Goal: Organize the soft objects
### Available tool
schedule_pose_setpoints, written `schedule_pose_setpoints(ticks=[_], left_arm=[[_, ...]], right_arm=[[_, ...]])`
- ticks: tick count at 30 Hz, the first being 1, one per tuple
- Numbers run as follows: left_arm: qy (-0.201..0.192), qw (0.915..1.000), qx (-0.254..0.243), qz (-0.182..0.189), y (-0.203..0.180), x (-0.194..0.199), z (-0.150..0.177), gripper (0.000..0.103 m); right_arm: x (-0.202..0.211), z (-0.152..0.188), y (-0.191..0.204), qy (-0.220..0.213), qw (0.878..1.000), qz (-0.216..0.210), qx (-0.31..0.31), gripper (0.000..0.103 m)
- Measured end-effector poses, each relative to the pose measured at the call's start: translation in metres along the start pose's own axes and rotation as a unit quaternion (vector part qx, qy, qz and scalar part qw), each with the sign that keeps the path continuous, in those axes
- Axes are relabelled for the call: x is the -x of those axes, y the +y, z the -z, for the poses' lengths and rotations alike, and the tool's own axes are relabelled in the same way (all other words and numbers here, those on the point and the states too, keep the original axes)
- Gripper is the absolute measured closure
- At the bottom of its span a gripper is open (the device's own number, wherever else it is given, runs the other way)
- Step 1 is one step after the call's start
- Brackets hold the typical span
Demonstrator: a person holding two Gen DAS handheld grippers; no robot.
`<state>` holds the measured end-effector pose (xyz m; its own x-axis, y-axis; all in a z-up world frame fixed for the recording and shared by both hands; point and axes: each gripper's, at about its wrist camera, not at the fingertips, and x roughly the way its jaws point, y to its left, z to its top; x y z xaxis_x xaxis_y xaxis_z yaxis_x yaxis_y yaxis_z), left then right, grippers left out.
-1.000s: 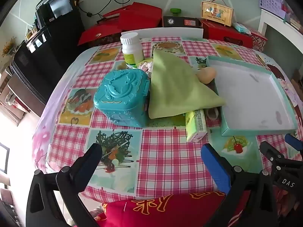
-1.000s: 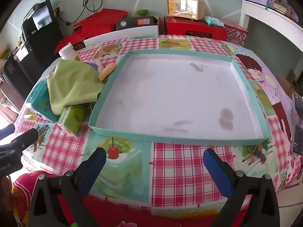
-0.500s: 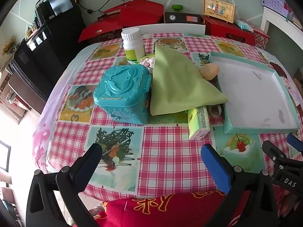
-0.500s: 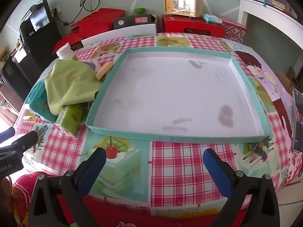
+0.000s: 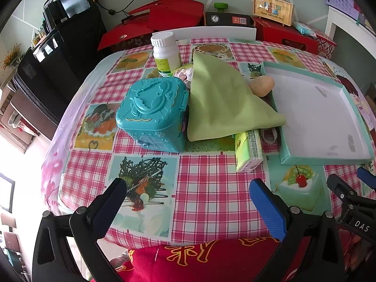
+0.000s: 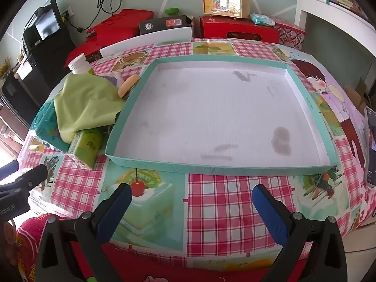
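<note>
Left wrist view: left tongs [image 5: 188, 202] spread apart, empty, above the counter [image 5: 211, 199] edge. Green cloth [image 5: 221, 103] lies ahead, draped between teal box [image 5: 152, 115] and tray [image 5: 329, 155].

Right wrist view: right tongs [image 6: 191, 203] apart, empty. Tray [image 6: 223, 168] directly ahead; cloth [image 6: 87, 103] ahead-left, beside it.

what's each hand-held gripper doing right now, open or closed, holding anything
Left hand-held gripper: open, holding nothing, hovering over the pink checked tablecloth.
Right hand-held gripper: open, holding nothing, in front of the shallow teal cardboard tray.
</note>
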<state>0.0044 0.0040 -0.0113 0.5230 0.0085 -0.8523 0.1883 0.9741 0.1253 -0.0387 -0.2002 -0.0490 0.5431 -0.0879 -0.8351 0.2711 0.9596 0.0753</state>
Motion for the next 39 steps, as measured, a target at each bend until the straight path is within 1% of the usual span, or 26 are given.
schedule_pose_setpoints(ticks=[39], left_arm=[[0.021, 0.9998, -0.001, -0.004, 0.0006, -0.0062, -0.0021, 0.000]], right_arm=[[-0.0062, 0.0000, 0.0002, 0.009, 1.000, -0.002, -0.010, 0.000]])
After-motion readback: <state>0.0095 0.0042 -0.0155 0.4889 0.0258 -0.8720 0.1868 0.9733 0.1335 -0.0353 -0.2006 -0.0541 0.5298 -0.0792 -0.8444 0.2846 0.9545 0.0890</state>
